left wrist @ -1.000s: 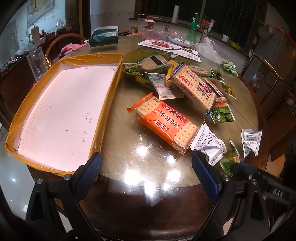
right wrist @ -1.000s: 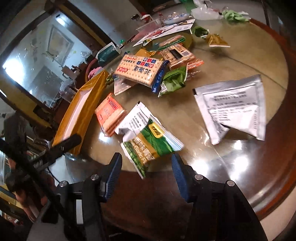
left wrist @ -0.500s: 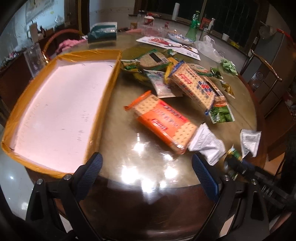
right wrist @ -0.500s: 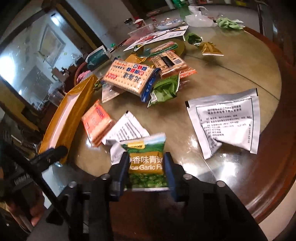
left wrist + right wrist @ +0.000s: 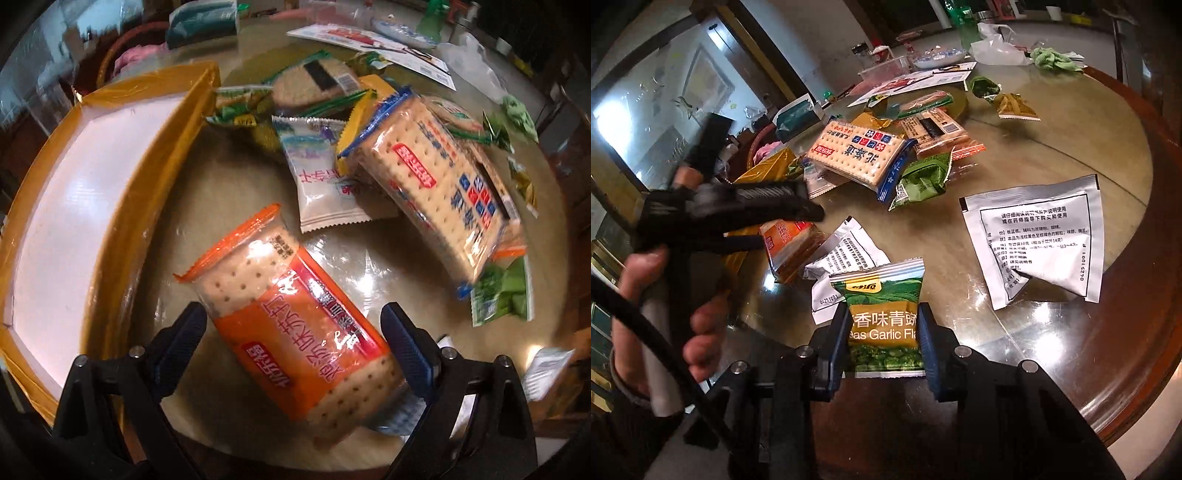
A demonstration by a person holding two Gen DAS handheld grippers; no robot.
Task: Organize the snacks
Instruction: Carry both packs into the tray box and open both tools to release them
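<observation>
My left gripper (image 5: pixel 293 328) is open, its jaws on either side of an orange cracker pack (image 5: pixel 295 325) lying on the round table, apart from its sides. The yellow-rimmed tray (image 5: pixel 144 184) lies just left of the pack. My right gripper (image 5: pixel 882 328) is shut on a green garlic-pea packet (image 5: pixel 882 314), held upright above the table's near edge. The left gripper (image 5: pixel 764 206) also shows in the right wrist view, over the orange pack (image 5: pixel 786 243).
A blue-ended cracker pack (image 5: pixel 439 192) rests on a pile of small snack packets (image 5: pixel 321 177) beyond the orange pack. Silver sachets (image 5: pixel 1041 236) lie on the table (image 5: pixel 1071 155) to the right. Bottles, papers and a plastic bag stand at the far edge.
My left gripper has moved forward and down until its open jaws straddle the orange cracker pack. My right gripper closed on the green pea packet and has lifted it slightly.
</observation>
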